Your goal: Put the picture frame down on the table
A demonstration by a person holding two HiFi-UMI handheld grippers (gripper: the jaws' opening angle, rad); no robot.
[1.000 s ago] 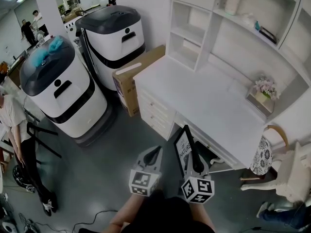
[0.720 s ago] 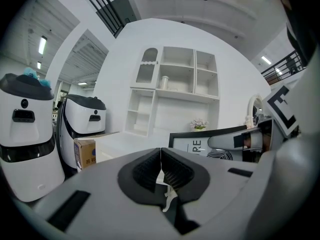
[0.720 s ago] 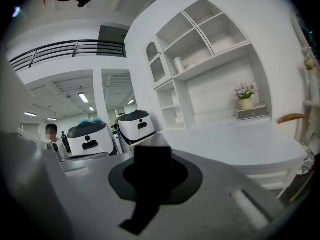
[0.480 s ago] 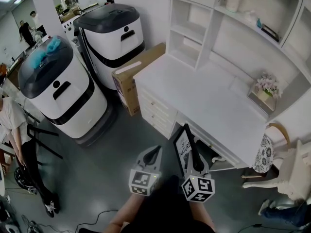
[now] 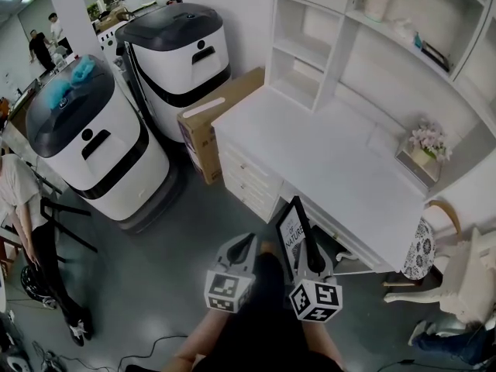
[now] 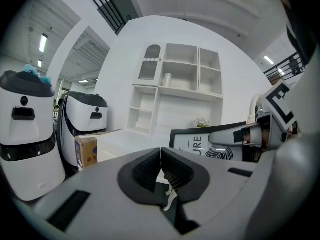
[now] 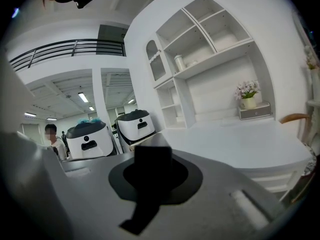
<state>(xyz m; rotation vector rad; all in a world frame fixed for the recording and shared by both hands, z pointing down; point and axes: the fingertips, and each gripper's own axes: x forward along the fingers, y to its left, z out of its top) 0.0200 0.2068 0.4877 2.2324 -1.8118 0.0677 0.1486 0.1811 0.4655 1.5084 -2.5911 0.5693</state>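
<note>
A black-edged picture frame (image 5: pixel 291 235) with a white print stands upright in my right gripper (image 5: pixel 310 263), which is shut on its lower edge. The frame hangs in the air just in front of the white desk (image 5: pixel 333 161), near its drawers. In the right gripper view the frame's black edge (image 7: pixel 151 170) sits between the jaws. My left gripper (image 5: pixel 245 248) is beside it on the left, shut and holding nothing. In the left gripper view the frame (image 6: pixel 202 143) shows to the right, with the jaws pressed together (image 6: pixel 161 166).
Two large white and black machines (image 5: pixel 89 142) stand left of the desk, with a cardboard box (image 5: pixel 213 118) between them and the drawers. A flower pot (image 5: pixel 424 144) sits at the desk's far right under white shelves (image 5: pixel 310 45). A chair (image 5: pixel 465 273) stands at right. A person (image 5: pixel 19 208) stands far left.
Both grippers and the frame stay nearly in place. The view has shifted slightly.
</note>
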